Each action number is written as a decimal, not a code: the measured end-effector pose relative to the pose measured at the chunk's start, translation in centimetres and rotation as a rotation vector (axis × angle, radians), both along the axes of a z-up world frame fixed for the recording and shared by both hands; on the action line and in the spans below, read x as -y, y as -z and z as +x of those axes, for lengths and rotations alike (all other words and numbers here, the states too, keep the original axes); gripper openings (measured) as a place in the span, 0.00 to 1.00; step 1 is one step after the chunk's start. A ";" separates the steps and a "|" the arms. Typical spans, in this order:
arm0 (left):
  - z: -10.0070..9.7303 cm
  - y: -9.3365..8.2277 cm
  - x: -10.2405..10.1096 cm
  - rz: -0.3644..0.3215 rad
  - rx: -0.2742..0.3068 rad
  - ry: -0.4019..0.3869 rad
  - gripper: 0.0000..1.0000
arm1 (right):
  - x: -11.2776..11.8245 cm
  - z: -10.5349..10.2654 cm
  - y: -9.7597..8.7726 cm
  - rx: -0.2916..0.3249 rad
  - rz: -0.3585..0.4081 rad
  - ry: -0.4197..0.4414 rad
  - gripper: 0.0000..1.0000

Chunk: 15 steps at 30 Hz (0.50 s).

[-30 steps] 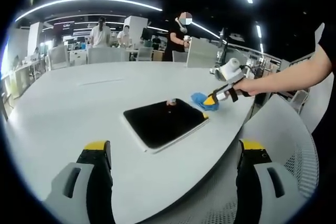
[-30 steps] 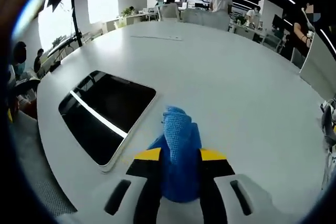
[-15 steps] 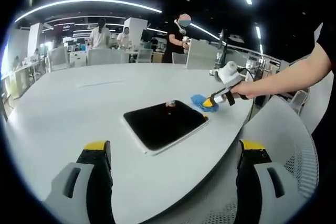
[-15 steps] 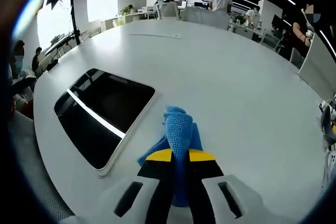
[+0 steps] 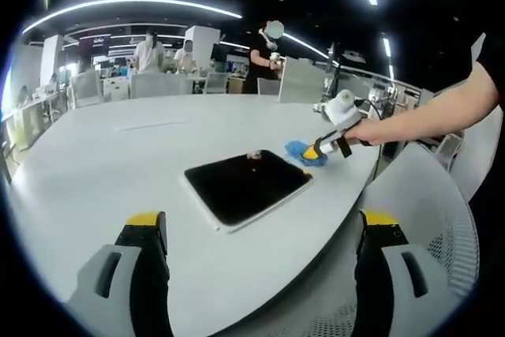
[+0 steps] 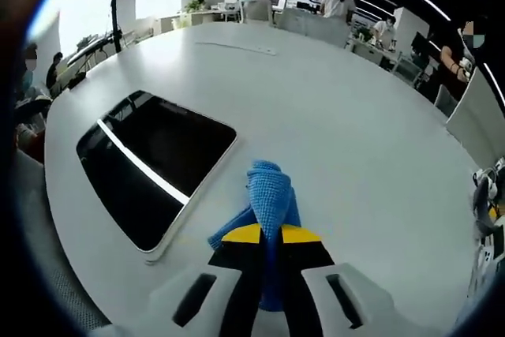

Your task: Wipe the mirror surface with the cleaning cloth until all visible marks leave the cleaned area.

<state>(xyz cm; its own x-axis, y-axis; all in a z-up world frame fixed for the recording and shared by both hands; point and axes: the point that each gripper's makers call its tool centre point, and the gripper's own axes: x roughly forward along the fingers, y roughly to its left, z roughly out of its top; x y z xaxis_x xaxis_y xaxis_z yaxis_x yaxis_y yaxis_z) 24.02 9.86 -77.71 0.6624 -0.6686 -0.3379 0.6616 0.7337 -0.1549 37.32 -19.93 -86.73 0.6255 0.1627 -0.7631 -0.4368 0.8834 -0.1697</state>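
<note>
White table (image 6: pixel 371 147) holds the mirror (image 6: pixel 146 163) flat, long side running diagonally; right gripper (image 6: pixel 268 236) pinches the blue cloth (image 6: pixel 268 195) beside it, left gripper (image 5: pixel 256 222) released.

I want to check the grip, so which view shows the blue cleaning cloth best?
The right gripper view: the cleaning cloth sits close and large, pinched between the right claw tips beside the mirror. The left gripper view shows it as a small blue patch at the mirror's far corner.
</note>
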 end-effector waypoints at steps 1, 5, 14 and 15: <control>0.0 0.0 0.0 -0.001 0.000 0.001 0.99 | -0.1 0.2 -0.3 0.001 0.004 0.000 0.01; 0.0 0.0 0.1 -0.003 -0.001 0.002 0.99 | -1.3 1.8 -2.6 0.050 0.062 0.014 0.01; -0.1 0.0 0.1 -0.002 -0.004 0.004 0.99 | -5.0 4.7 -4.3 0.063 0.213 0.045 0.01; -0.1 0.0 0.1 -0.003 -0.005 0.005 0.99 | -5.2 4.9 -4.3 0.063 0.216 0.044 0.01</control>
<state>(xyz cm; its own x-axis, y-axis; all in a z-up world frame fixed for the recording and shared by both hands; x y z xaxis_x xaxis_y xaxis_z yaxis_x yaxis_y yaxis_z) 23.87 9.77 -77.72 0.6574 -0.6728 -0.3394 0.6645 0.7300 -0.1599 42.21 -14.72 -82.45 0.6809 0.2895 -0.6728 -0.3915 0.9202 -0.0004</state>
